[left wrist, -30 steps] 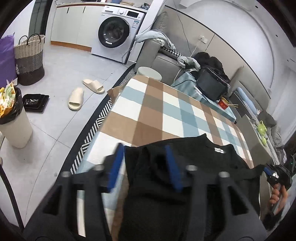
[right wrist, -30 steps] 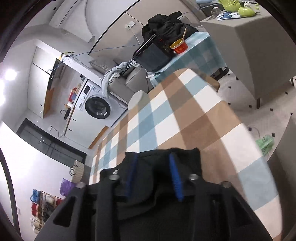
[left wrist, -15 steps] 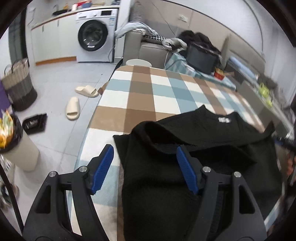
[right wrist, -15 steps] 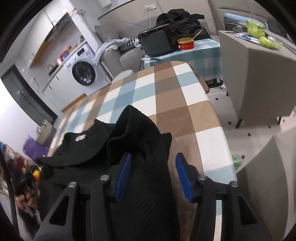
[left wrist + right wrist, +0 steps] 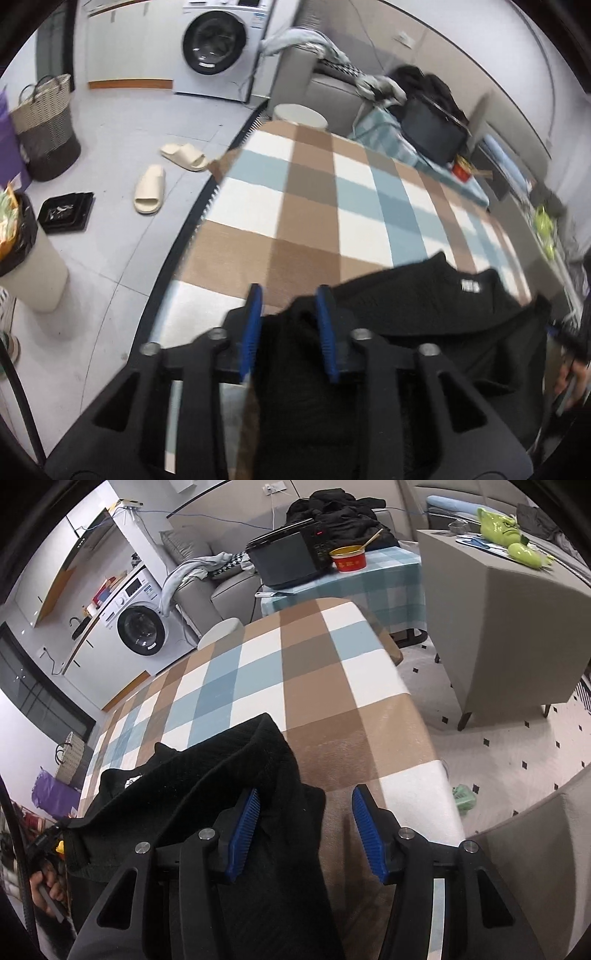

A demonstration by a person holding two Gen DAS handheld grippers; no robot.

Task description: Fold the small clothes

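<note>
A black knitted sweater (image 5: 424, 306) with a white neck label (image 5: 470, 285) lies partly folded on the near end of the checked tablecloth (image 5: 314, 206). My left gripper (image 5: 290, 325) is at the sweater's left edge. Its jaws are closing, and a raised fold of fabric fills the gap and touches both blue pads. In the right wrist view, the sweater (image 5: 207, 775) has a sleeve folded over. My right gripper (image 5: 306, 830) stands open at the sweater's right edge. Its left pad touches the fabric, and bare tablecloth (image 5: 295, 672) shows before the right pad.
Off the table's left side are a washing machine (image 5: 216, 40), slippers (image 5: 149, 188), a lined bin (image 5: 22, 258) and a woven basket (image 5: 48, 129). Beyond the far end stand a black appliance (image 5: 288, 559), a red bowl (image 5: 347, 559) and a grey cabinet (image 5: 498, 609).
The left gripper's jaws widened, then narrowed onto a fold at the sweater's left edge as it moved forward. The right gripper slid right, so the fabric now meets only its left pad.
</note>
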